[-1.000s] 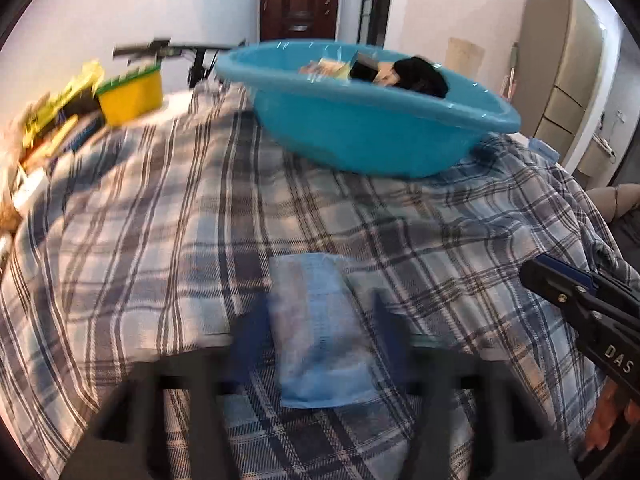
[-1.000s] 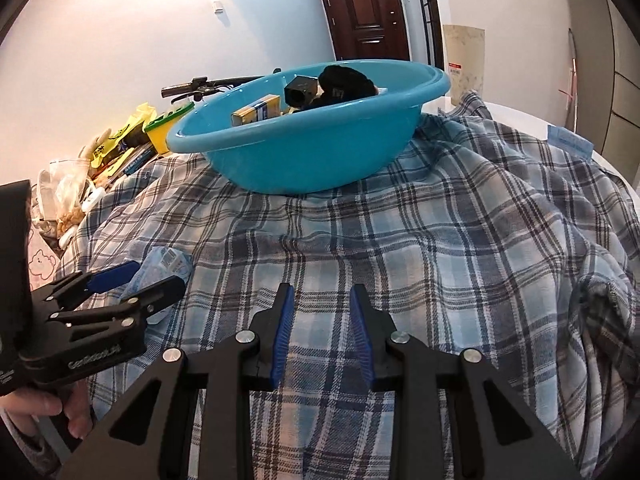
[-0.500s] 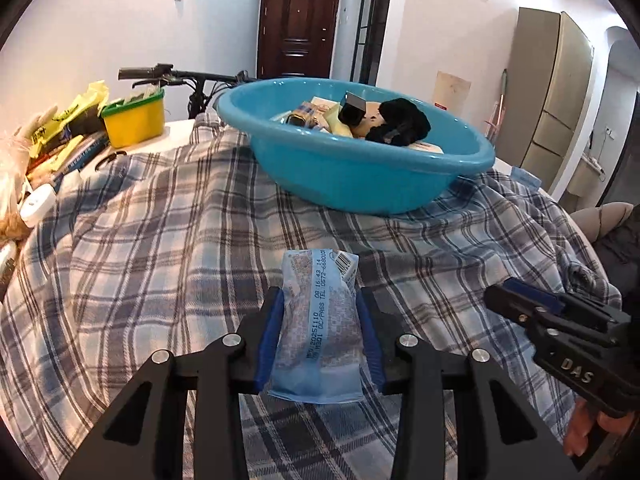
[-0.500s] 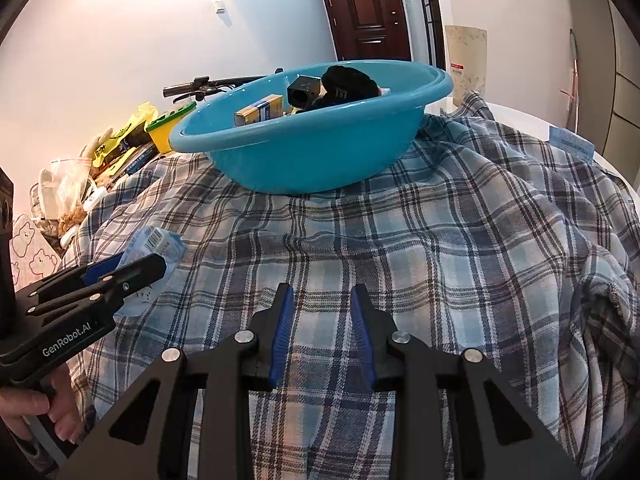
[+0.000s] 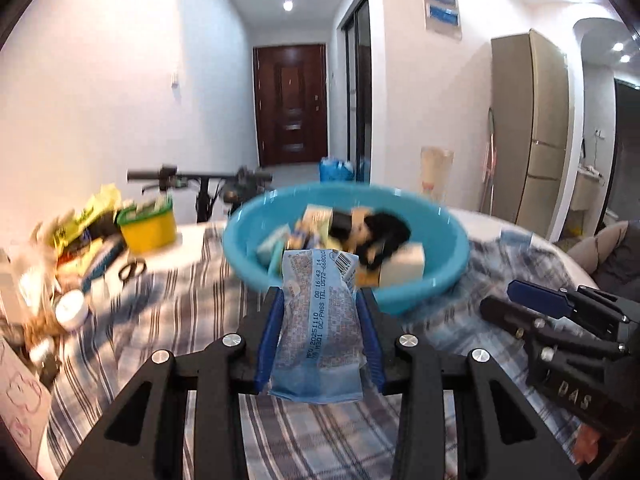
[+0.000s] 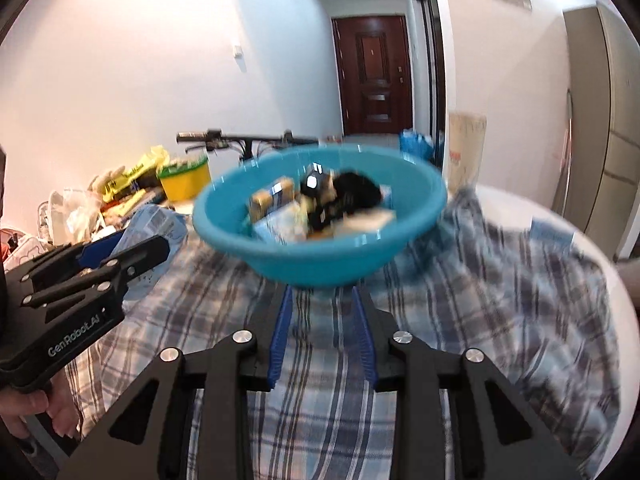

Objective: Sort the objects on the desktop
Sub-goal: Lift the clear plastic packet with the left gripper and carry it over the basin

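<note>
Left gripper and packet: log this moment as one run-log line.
left gripper: shut on blue packet | right gripper: jaws opening, nothing between | blue basin: ahead, holds sorted items

Ahead of the jaws sat a turquoise basin on a blue-grey plaid cloth (the gripped packet was pale blue).

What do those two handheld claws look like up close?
Both are black, angular frames with silver bolts and ribbed blue pads inside the fingers. The left claw has white "GenRobot.AI" lettering on its side; the right claw shows "DAS". No cables show.
</note>
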